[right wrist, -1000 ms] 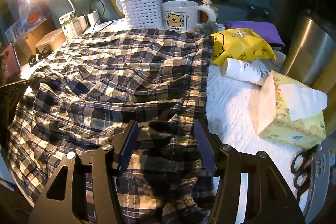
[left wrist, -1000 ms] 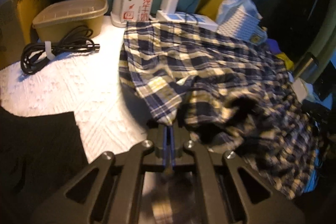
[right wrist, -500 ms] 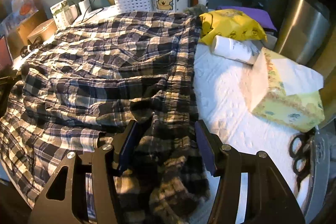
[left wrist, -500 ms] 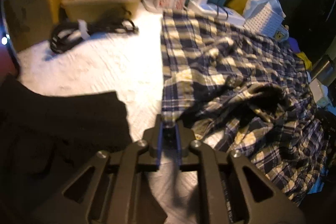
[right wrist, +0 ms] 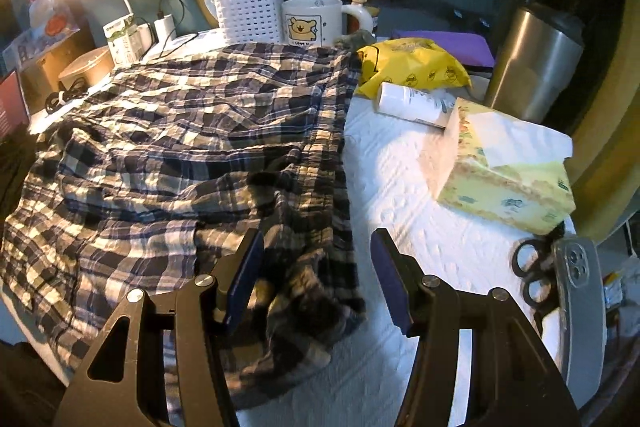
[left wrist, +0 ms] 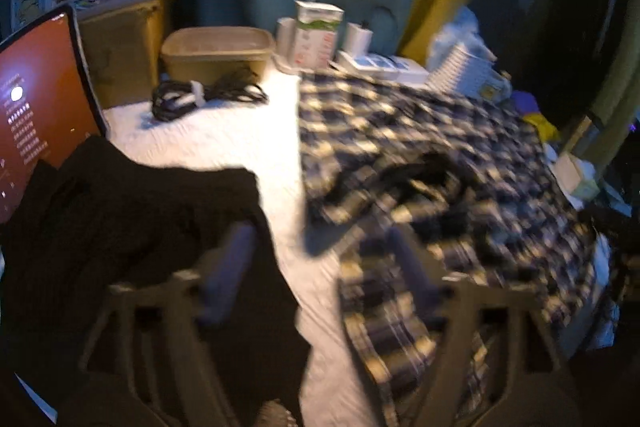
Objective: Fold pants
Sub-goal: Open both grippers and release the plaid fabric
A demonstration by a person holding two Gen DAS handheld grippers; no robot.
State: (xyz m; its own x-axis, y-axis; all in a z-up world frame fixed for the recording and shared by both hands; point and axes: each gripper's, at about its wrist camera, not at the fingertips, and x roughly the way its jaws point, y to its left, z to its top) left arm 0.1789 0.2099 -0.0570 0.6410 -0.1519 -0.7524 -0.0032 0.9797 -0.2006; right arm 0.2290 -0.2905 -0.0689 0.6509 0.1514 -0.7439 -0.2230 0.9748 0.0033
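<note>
The plaid pants (right wrist: 192,155) lie spread and rumpled over the middle of the white table cover (right wrist: 400,187), their waistband running toward the mug (right wrist: 314,21) and basket (right wrist: 250,13) at the far edge. The left gripper (left wrist: 320,259) is opening, jaws wide, with nothing between them but bare cover; a dark cloth (left wrist: 132,227) lies under its left finger. The right gripper (right wrist: 316,275) stands open over the pants' near corner, gripping nothing. A tissue box (right wrist: 508,167) sits toward the right edge

Both wrist views look steeply down, sharing the plaid pants (right wrist: 192,147).
</note>
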